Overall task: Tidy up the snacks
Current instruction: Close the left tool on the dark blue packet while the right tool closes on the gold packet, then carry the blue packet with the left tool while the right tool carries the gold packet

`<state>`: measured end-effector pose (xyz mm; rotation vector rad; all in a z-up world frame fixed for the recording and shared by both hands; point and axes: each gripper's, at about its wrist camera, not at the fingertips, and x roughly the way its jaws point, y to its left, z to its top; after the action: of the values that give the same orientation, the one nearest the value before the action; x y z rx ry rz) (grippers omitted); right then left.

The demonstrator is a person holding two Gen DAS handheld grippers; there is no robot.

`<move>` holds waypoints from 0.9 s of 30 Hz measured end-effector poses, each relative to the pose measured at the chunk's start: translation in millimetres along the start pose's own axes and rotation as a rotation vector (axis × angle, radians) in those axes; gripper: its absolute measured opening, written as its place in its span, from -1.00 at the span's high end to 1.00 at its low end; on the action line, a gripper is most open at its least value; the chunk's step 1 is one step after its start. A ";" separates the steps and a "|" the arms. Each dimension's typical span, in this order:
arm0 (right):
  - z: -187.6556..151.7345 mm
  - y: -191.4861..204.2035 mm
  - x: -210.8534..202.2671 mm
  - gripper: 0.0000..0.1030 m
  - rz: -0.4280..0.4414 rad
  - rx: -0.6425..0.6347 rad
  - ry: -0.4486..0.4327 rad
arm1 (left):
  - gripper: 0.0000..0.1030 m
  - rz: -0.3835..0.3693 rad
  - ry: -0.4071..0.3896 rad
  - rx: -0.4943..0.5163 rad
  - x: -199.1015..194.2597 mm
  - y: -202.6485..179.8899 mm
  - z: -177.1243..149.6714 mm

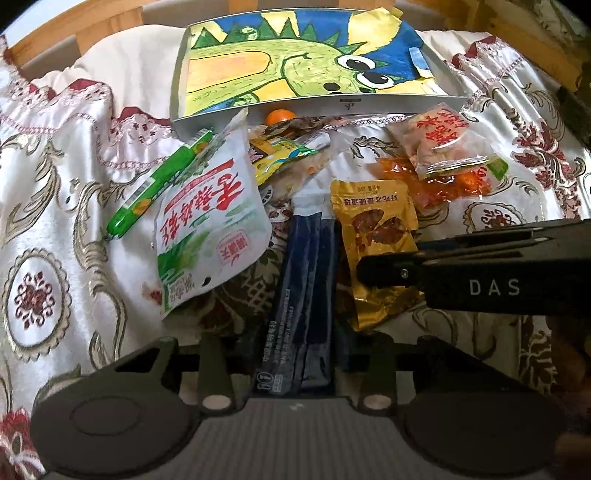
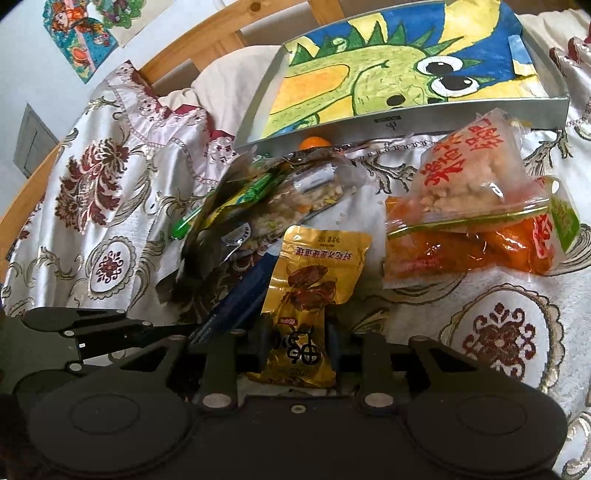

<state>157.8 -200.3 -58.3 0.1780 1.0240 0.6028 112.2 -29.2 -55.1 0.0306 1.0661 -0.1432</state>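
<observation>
Snack packets lie in a heap on the cloth in front of a shallow box. A drawing lies in the box. A small fruit sits against the box's near wall.

Both wrist cameras look steeply down from close by, sharing the snack pile and painted box.

Embroidered satin bedspread, wooden slatted bedframe, pale wall with drawings.
</observation>
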 end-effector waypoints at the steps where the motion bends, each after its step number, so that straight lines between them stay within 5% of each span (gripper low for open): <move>1: -1.2 0.4 -2.7 0.39 0.002 -0.007 -0.002 | 0.21 -0.002 0.001 -0.007 -3.0 -0.3 -1.0; 17: -12.5 1.3 -50.6 0.40 0.034 -0.056 -0.083 | 0.25 -0.118 0.071 -0.154 -27.2 6.7 -17.0; 27: 3.1 5.4 -81.4 0.40 0.016 -0.122 -0.251 | 0.25 -0.175 0.027 -0.151 -47.1 2.3 -13.0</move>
<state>127.8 -240.1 6.4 0.1507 0.7422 0.6383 78.8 -20.8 -20.3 -0.1983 1.1040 -0.2205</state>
